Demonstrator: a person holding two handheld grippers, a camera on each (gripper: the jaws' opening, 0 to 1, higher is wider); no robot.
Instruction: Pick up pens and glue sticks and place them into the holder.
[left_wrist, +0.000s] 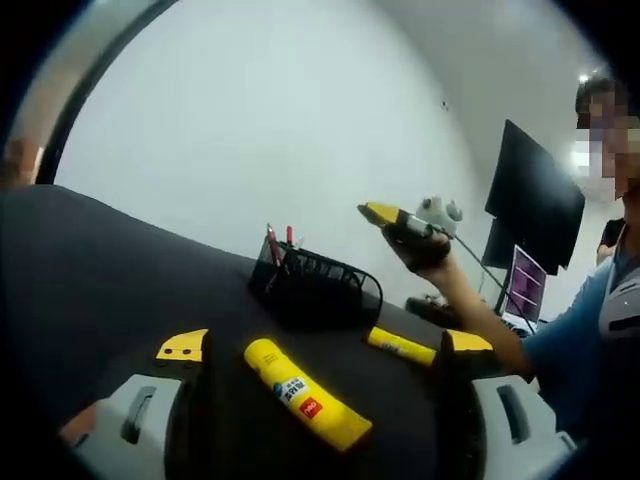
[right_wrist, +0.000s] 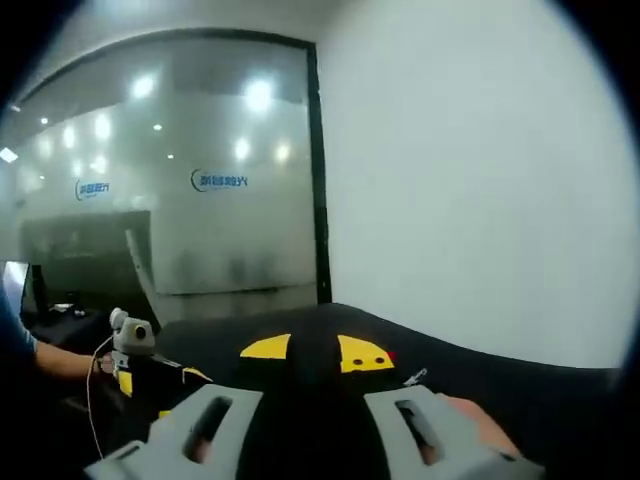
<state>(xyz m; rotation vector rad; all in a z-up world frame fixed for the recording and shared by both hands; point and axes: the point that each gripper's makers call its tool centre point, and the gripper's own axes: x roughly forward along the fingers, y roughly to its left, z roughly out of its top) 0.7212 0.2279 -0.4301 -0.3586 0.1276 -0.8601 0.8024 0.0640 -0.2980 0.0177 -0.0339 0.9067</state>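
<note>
The right tool (right_wrist: 315, 353) rises from the near edge of the right gripper view, its two yellow-tipped jaws standing slightly apart with nothing visible between them. Grey housings flank the jaws below. Beneath and beyond them lies the dark surface (right_wrist: 470, 372), bare where it shows. Just right of the jaw tips, a small red and pale object shows; it is too small to identify. At the left, the left tool (right_wrist: 150, 378) comes into view, yellow and dark, with a thin cable hanging from it. Farther off stand a glass partition (right_wrist: 170, 170) reflecting ceiling lights and a plain white wall (right_wrist: 480, 170).
</note>
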